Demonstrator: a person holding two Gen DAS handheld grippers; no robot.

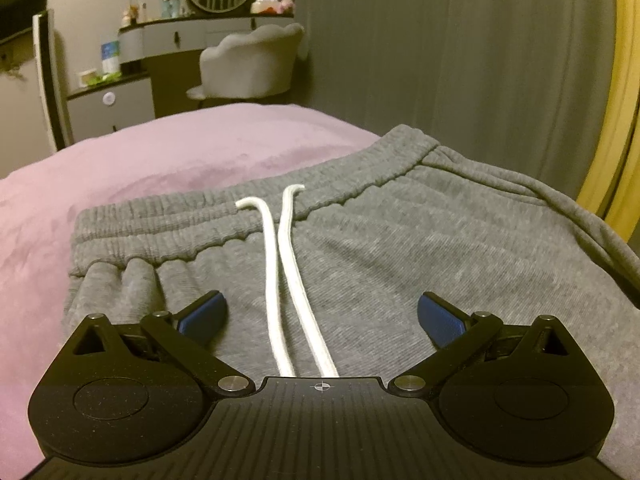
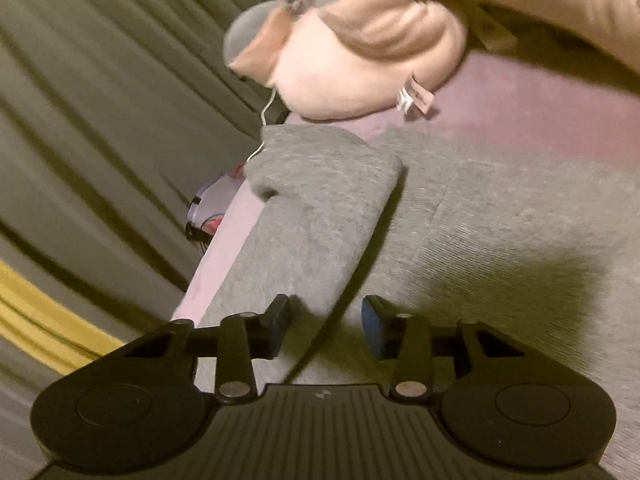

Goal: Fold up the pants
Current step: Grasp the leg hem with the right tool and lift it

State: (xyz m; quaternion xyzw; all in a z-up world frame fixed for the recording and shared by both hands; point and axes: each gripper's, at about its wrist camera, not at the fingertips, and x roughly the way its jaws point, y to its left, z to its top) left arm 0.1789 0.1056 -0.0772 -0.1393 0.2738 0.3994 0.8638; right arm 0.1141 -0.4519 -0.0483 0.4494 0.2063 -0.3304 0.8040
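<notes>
Grey sweatpants (image 1: 360, 248) lie flat on a pink bed cover (image 1: 168, 156), waistband (image 1: 248, 208) away from me, with a white drawstring (image 1: 280, 280) running down the middle. My left gripper (image 1: 322, 312) is open and empty, low over the pants just below the waistband, its fingers either side of the drawstring. In the right wrist view a folded-over grey pant leg (image 2: 316, 216) lies along the bed edge on more grey fabric (image 2: 500, 216). My right gripper (image 2: 326, 322) is open, its fingers either side of that leg's near edge.
A grey curtain (image 1: 460, 60) hangs beyond the bed. A vanity (image 1: 180, 32) with a round mirror and a grey chair (image 1: 252, 60) stand at the back left. A pink plush toy (image 2: 360, 52) lies on the bed beyond the pant leg. The bed edge (image 2: 224, 248) drops off at left.
</notes>
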